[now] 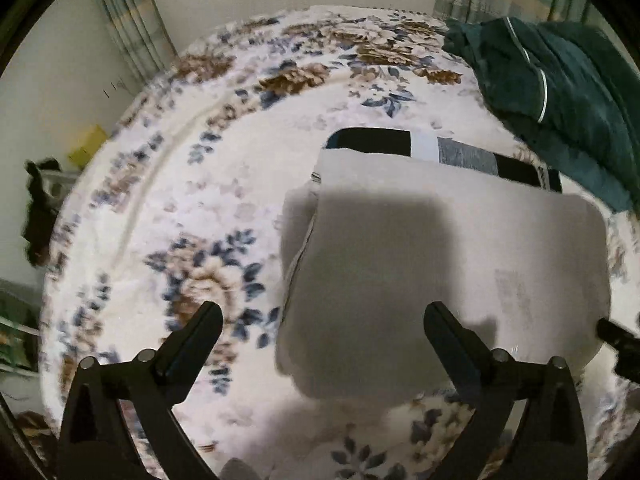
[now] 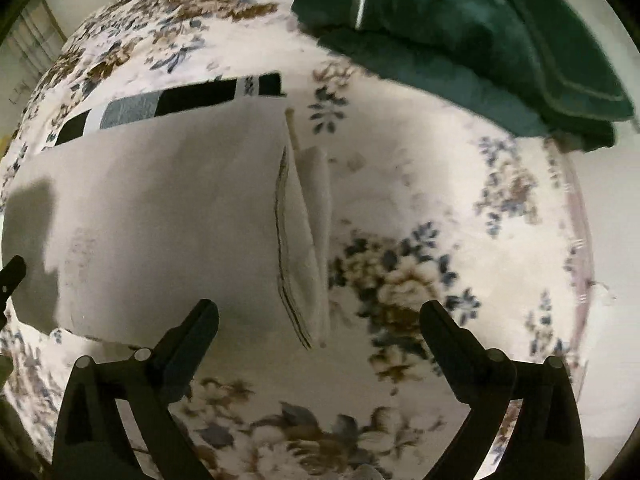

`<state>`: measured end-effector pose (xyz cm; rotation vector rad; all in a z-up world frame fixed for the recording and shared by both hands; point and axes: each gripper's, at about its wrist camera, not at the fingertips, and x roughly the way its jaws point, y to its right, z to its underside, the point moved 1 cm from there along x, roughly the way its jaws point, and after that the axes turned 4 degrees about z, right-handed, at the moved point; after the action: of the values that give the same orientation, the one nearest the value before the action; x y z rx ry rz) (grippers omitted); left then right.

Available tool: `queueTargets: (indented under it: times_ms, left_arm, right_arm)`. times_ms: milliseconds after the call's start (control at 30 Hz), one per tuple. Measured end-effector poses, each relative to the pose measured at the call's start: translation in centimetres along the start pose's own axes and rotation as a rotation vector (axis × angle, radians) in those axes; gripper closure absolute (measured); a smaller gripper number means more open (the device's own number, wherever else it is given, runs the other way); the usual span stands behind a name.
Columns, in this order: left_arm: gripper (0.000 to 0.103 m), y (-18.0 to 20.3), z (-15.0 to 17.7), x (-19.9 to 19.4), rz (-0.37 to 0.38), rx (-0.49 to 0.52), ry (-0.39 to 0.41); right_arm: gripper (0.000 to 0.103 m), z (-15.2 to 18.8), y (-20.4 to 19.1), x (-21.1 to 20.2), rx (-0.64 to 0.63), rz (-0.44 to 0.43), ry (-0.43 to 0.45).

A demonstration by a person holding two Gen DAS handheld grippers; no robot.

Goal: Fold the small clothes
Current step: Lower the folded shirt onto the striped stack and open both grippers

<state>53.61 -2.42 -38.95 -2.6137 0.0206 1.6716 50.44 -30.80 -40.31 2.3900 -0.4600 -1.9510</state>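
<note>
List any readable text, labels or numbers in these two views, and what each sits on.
No text can be read in either view.
Black, white and grey striped garment: its white band carries small dark marks, too blurred to read.
White folded garment: a faint greyish patch on the fabric, nothing legible.
Dark green garment: only a white piping line, no lettering visible.
Floral bedspread: pattern only.

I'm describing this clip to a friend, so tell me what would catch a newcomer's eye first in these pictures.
First, the folded pale garment lying flat in the middle of the floral bedspread, with a black, white and grey striped piece peeking out behind it. Next, the dark green garment heaped at the far right. Both the left hand-held gripper and the right hand-held gripper hover open above the fabric.
</note>
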Motion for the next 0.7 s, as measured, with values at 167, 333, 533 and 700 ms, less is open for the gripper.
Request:
queueTargets:
  times_ms: [167,333,533,700]
  left_arm:
    - [0.000,0.4,0.8,-4.1,0.009,-0.009,0.023]
    - [0.000,1.1,2.2,-10.4,0.031,-0.006,0.073]
    - [0.000,1.6,4.8,-19.1,0.035,0.010,0.153]
    - [0.000,1.8,7.5,-27.6,0.041,0.021,0.233]
  right_arm:
    - [0.001,1.8,1.1,-5.0,0.013,0.036,0.072]
    - [0.001,4.6,2.1,-12.1,0.013,0.042,0.155]
    - [0.001,9.4,4.3,-22.0,0.038,0.045,0.263]
    - [0.001,13.8,6.8,-30.4,0.066,0.031,0.345]
